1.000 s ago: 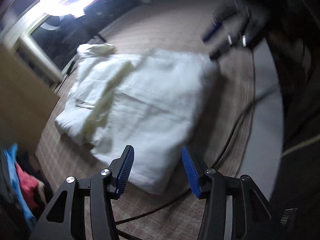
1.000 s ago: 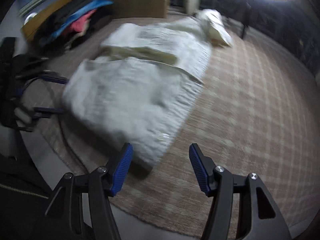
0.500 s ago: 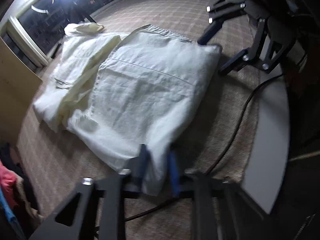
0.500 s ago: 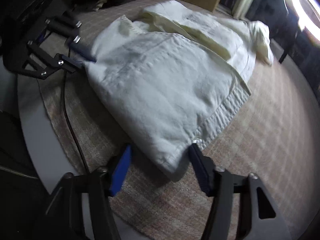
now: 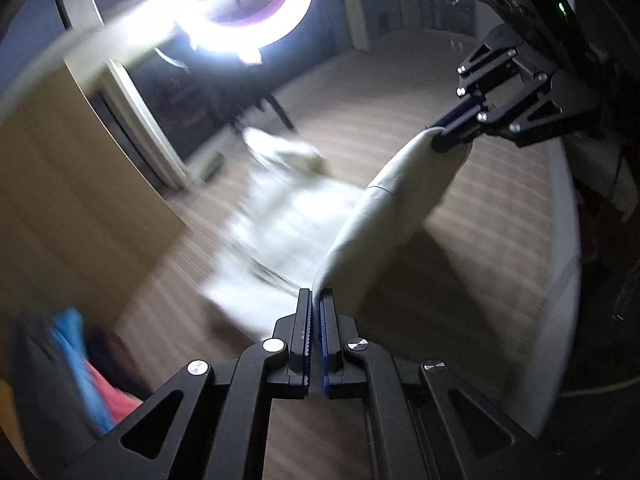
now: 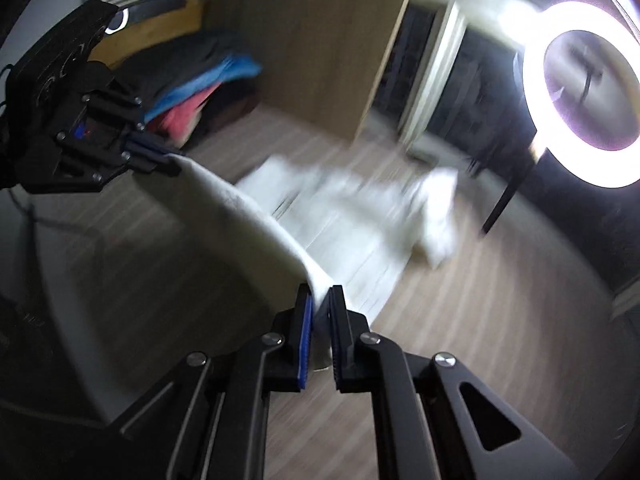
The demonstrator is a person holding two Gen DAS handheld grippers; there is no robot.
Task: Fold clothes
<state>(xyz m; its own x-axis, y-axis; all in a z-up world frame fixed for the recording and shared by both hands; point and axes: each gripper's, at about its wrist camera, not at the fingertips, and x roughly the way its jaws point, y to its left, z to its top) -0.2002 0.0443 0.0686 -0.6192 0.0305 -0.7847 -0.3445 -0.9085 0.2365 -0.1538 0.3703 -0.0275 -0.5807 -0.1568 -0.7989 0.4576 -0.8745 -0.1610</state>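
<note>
A white garment [image 5: 400, 200] has its near edge lifted and stretched between my two grippers; the other part lies blurred on the carpet [image 5: 280, 232]. In the left wrist view my left gripper [image 5: 316, 298] has its jaws closing tight on one corner of the cloth. At the upper right my right gripper [image 5: 440, 136] pinches the other corner. In the right wrist view the right gripper [image 6: 320, 300] closes its jaws on the white garment [image 6: 248, 216], whose edge runs up to the left gripper [image 6: 168, 160].
A bright ring light [image 5: 240, 40] [image 6: 532, 80] on a dark stand is beyond the garment. A wooden cabinet [image 5: 60, 200] [image 6: 312, 40] stands beside it. A pile of blue and pink clothes [image 5: 72, 344] [image 6: 192, 96] lies near the cabinet. Striped carpet [image 5: 460, 280] covers the floor.
Both grippers shut on the near corners of the white garment and rose, lifting its edge off the carpet. The views now tilt up toward the ring light.
</note>
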